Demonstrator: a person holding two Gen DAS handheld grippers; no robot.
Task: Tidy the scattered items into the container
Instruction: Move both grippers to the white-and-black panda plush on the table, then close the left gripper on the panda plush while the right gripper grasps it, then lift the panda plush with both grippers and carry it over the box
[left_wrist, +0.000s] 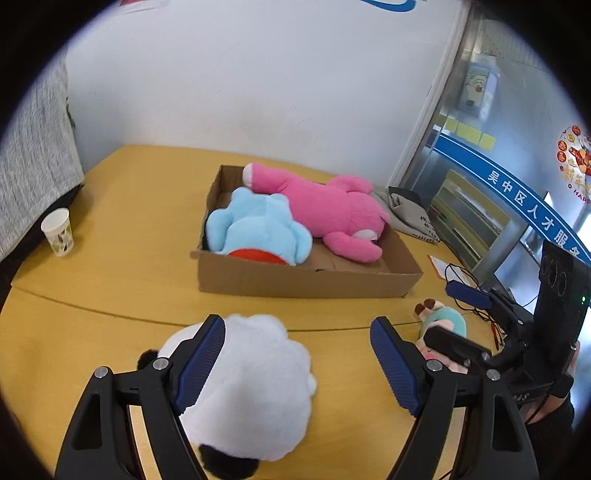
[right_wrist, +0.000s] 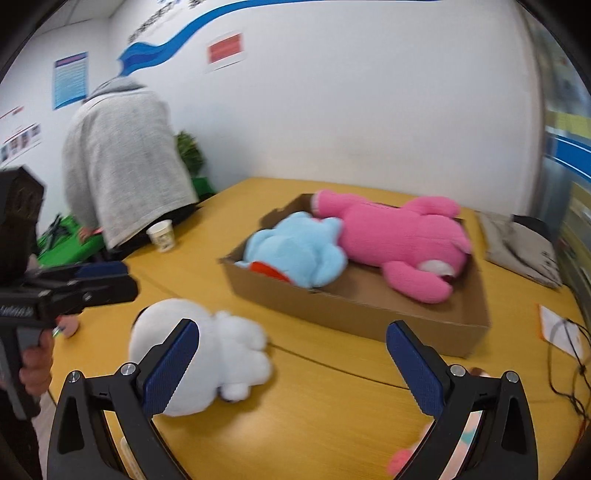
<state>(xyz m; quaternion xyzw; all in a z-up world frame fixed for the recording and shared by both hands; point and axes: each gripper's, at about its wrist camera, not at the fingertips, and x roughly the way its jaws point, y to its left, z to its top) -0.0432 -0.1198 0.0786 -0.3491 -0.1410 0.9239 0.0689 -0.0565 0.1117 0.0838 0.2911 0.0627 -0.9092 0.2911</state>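
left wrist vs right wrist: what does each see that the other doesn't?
Left wrist only: the small teal and pink plush on the table, and the glass partition with its blue band.

Right wrist only: a person in a grey coat bent over, wall posters, green plant.

Both: cardboard box holding the blue plush and pink plush, white plush, paper cup, and each other's open tool.

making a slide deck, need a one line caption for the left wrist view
Open left gripper over a white plush on the table, cardboard box beyond holding pink and blue plush toys.
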